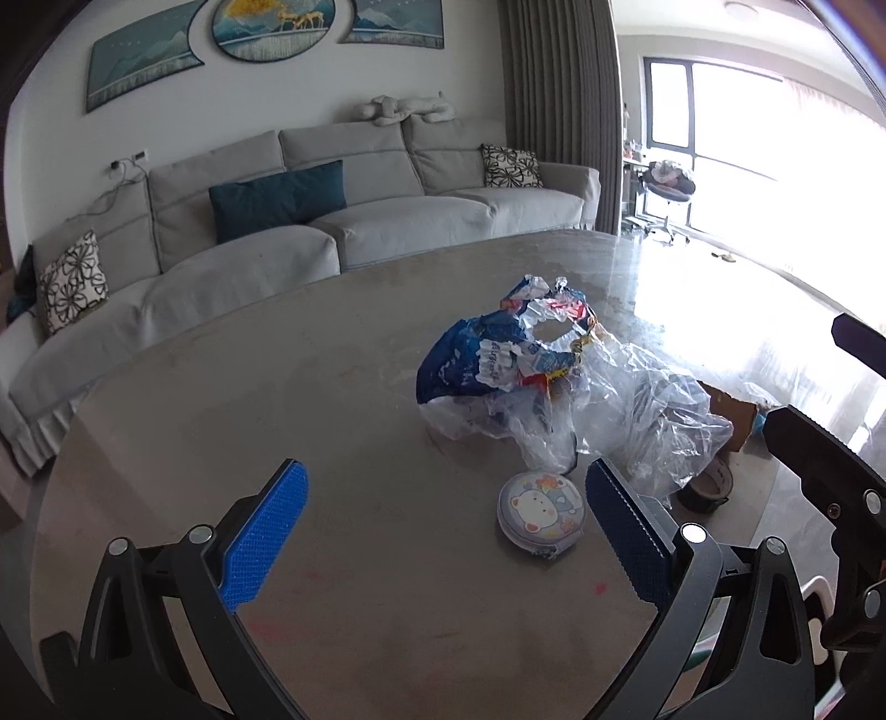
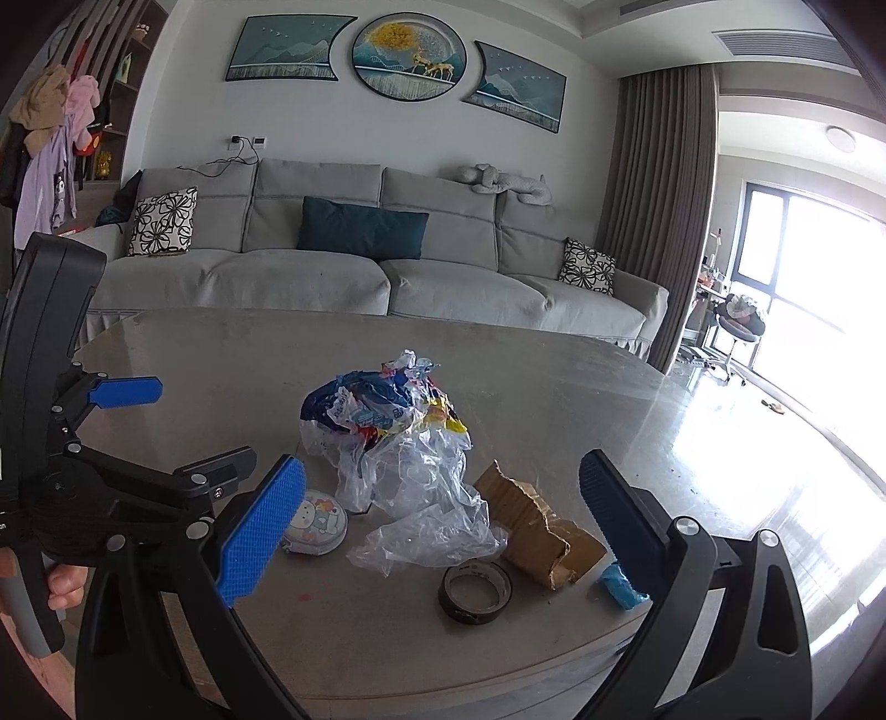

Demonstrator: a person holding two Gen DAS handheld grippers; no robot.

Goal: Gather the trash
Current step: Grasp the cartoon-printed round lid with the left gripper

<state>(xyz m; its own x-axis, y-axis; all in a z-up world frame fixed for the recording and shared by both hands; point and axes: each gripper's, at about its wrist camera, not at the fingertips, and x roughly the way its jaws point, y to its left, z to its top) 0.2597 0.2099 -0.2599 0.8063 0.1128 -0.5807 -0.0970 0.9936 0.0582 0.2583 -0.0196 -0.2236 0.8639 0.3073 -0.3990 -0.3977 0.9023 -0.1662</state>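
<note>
Both tools released: left tool (image 1: 446, 531), right tool (image 2: 443, 526). Plastic wrappers (image 2: 410, 443) heaped mid-desk (image 2: 554, 387), cardboard scrap (image 2: 540, 526) beside. Risk: flimsy film slips, or tape roll (image 2: 476, 590) gets grabbed instead.

A grey sofa (image 2: 354, 277) with a teal cushion (image 2: 362, 228) lines the white wall at twelve o'clock, under three framed pictures (image 2: 410, 51). At two o'clock, grey curtains (image 2: 656, 194) hang beside a bright window (image 2: 814, 249), whose glare falls on the glossy floor (image 2: 775, 443).

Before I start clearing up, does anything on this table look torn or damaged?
Yes. The brown cardboard piece beside the tape roll is ripped, with ragged, crumpled edges. The clear plastic wrap is badly crumpled too.
</note>
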